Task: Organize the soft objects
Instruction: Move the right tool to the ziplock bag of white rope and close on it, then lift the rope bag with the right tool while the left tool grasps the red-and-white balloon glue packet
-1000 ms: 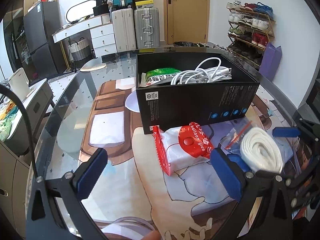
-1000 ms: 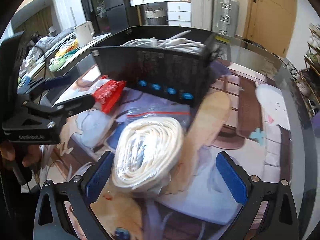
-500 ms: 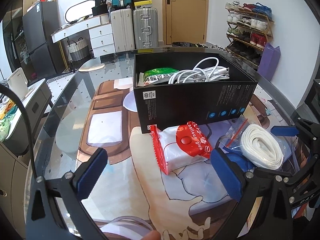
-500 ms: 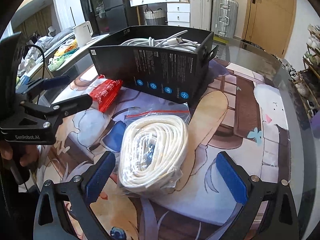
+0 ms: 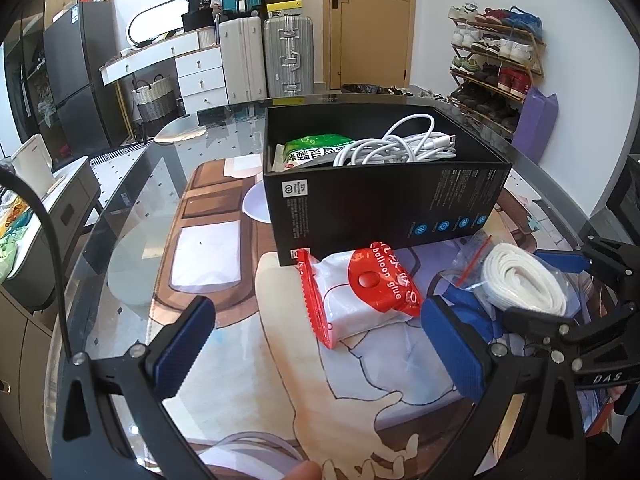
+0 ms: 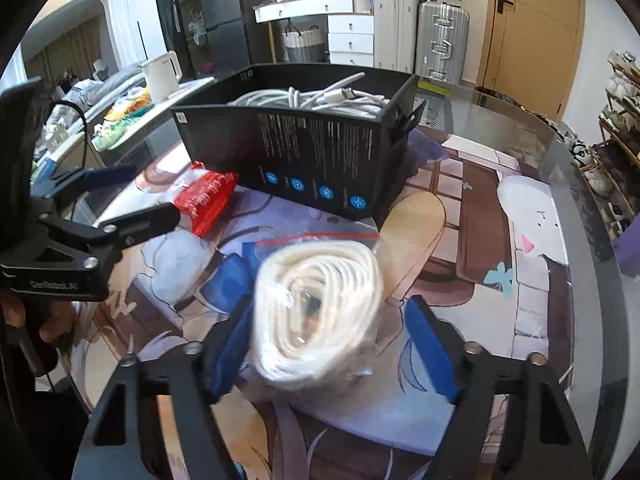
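Blurring white cord bundle [image 6: 318, 312] between right gripper [image 6: 328, 344], contact unclear

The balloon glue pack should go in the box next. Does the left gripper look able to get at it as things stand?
Probably yes. The left gripper is open, and the balloon glue pack lies on the table just ahead of its fingers with nothing between them.

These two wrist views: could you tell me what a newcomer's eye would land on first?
Probably the black box mid-table, holding white cables and a green packet. Next, the red-and-white balloon glue bag lying just in front of it. In the right wrist view, the right tool closes around a bagged coil of white rope.
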